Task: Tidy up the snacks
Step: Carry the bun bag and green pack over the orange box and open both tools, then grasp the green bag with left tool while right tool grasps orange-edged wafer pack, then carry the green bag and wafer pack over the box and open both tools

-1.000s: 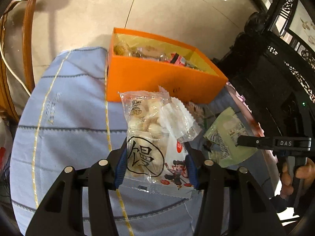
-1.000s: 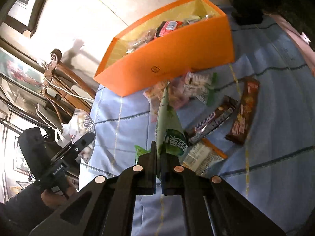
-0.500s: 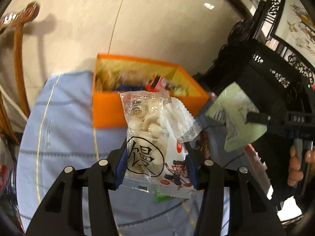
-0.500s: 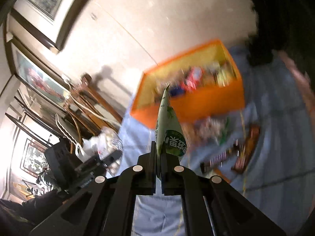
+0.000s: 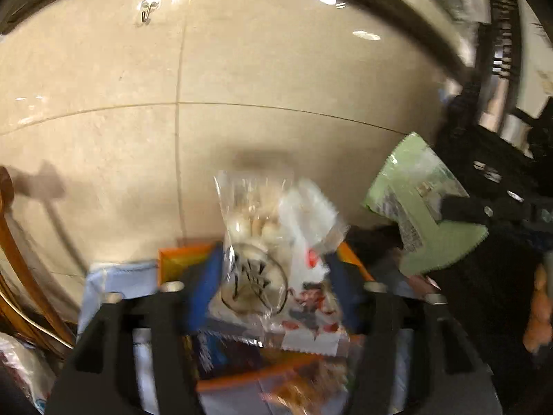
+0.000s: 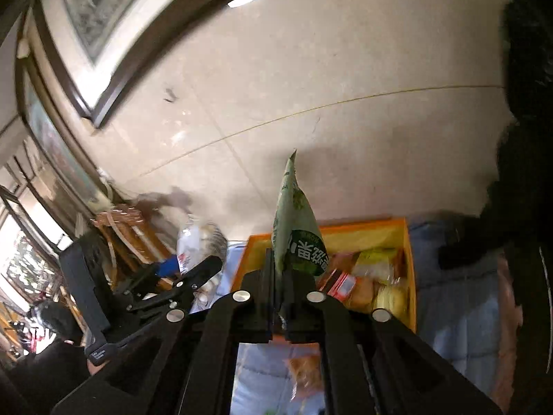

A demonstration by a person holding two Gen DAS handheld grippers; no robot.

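Left wrist view
Left claw (image 5: 273,276): clamped on a clear bun packet (image 5: 266,242), blue pads pressing both its sides; the packet stands up toward the wall.
Orange box (image 5: 183,259): low in the picture, mostly hidden behind the packet and the claw; a bit of rim shows at the left and right.
Box contents: blurred wrappers under the claw, kinds cannot be told.
Right claw (image 5: 446,209): at the right, gripping a green packet (image 5: 414,207) held in the air, apart from the bun packet.
Surroundings: blue cloth (image 5: 114,276) on the worktop, beige tiled wall (image 5: 242,69) with a hook, wooden chair (image 5: 20,249) at the left, dark carved furniture at the right.

Right wrist view
Right claw (image 6: 281,276): pinched tight on the green packet (image 6: 293,221), seen edge-on and pointing up.
Orange box (image 6: 409,259): directly behind the claw, open, with mixed wrapped snacks (image 6: 373,276) inside; the claw covers its left part.
Left claw (image 6: 193,273): at the left with the bun packet (image 6: 197,238), beside the box's left edge.
Surroundings: blue cloth (image 6: 456,311) around the box, framed picture (image 6: 90,10) on the wall, wooden chair (image 6: 121,228) behind the left claw.
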